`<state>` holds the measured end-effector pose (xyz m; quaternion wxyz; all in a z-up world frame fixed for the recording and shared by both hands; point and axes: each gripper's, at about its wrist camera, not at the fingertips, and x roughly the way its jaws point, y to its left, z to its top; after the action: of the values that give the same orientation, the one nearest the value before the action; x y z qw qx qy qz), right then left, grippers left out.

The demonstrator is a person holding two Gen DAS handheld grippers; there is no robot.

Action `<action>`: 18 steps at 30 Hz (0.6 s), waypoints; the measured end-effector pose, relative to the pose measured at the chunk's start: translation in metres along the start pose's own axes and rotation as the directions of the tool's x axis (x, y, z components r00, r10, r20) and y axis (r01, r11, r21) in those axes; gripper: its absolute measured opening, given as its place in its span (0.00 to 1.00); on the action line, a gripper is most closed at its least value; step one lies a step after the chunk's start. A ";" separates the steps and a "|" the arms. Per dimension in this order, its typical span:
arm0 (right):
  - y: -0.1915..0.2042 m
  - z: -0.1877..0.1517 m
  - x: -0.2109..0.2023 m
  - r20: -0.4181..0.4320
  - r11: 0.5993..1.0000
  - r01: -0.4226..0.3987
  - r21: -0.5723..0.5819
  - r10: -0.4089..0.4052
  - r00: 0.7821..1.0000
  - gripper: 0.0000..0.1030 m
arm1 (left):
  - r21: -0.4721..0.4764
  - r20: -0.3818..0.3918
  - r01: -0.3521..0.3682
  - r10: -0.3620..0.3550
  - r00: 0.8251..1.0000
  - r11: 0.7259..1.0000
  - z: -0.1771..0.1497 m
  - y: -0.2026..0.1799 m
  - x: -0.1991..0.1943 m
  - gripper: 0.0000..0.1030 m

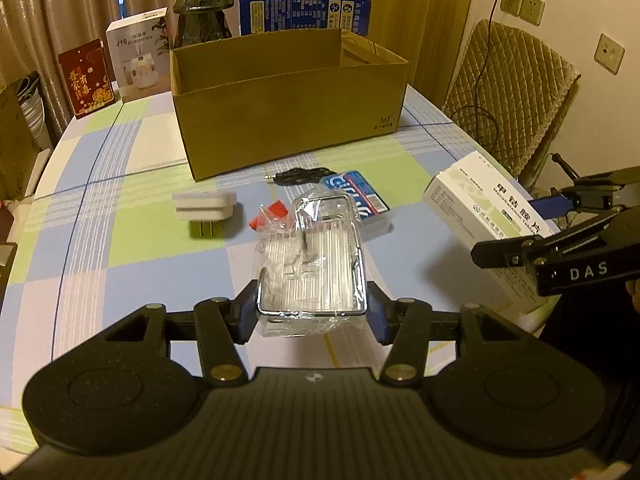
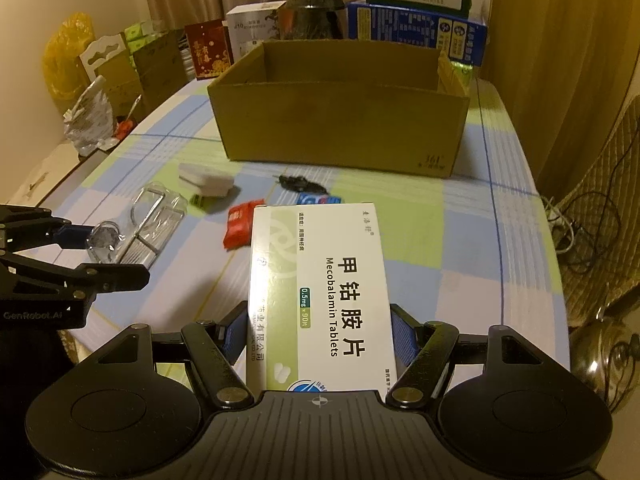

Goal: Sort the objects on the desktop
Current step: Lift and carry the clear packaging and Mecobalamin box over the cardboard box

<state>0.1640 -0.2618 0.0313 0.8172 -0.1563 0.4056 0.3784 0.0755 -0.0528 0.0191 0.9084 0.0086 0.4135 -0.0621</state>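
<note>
My left gripper is shut on the near end of a clear plastic case with a chrome rim, wrapped in film and held just above the checked tablecloth. My right gripper is shut on a white medicine box printed "Mecobalamin Tablets", also lifted off the table. Each view shows the other hand: the medicine box at the right, the clear case at the left. An open cardboard box stands ahead, and what shows of its inside is bare. Before it lie a white adapter, a red packet, a black cable and a blue pack.
Behind the cardboard box stand a red card, a white humidifier box, a dark wrapped object and blue and green cartons. A padded chair with trailing cables is off the table's right edge. Bags and boxes crowd the left.
</note>
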 end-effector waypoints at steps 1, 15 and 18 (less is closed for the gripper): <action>-0.001 0.003 0.001 0.003 1.000 0.000 -0.002 0.000 1.000 0.66 | 0.000 0.001 0.000 0.000 1.000 1.000 0.002 0.000 0.001 0.47; -0.023 0.051 0.010 0.038 1.000 0.006 -0.013 -0.005 0.999 0.66 | 0.015 0.025 -0.001 0.000 1.000 1.000 0.046 0.014 0.015 0.47; -0.027 0.068 0.013 0.049 1.000 0.007 -0.026 -0.005 0.999 0.66 | 0.021 0.034 -0.007 0.006 0.999 1.000 0.061 0.020 0.019 0.47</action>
<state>0.2259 -0.2350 0.0618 0.8259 -0.1589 0.3803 0.3848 0.1356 -0.0390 0.0442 0.9153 0.0183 0.3972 -0.0638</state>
